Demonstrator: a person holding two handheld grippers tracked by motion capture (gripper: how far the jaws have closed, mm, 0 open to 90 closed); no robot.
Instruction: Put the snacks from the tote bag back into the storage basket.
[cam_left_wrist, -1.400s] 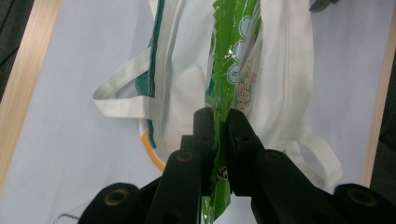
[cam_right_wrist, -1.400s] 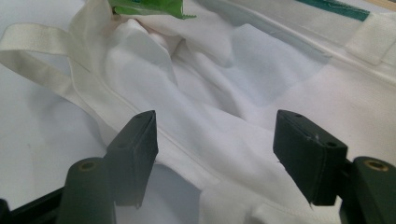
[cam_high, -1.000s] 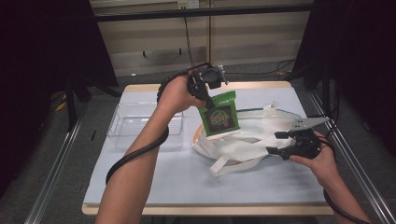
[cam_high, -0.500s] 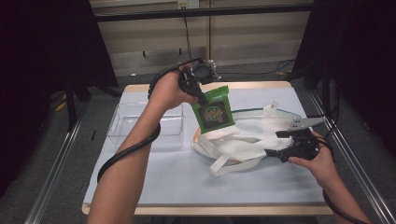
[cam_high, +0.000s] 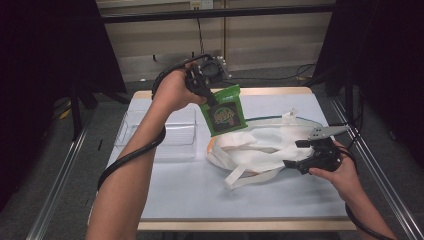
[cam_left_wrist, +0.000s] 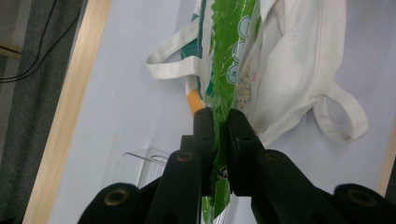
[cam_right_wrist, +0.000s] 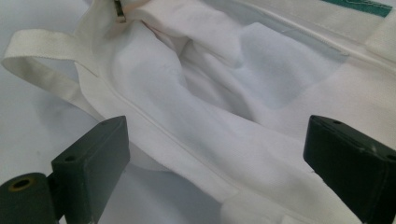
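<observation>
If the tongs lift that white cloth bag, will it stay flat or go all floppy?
Probably floppy: the white cloth tote bag lies crumpled in soft folds, its strap curled loosely on the table. It looks light and thin, so it would likely sag and drape. Not fragile, and it seems unlikely to roll.

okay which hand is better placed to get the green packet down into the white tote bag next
Left, probably. The left tongs are already clamped on the green packet, held above the white tote bag. The right tongs stand open at the bag's edge, better suited to holding it open.
</observation>
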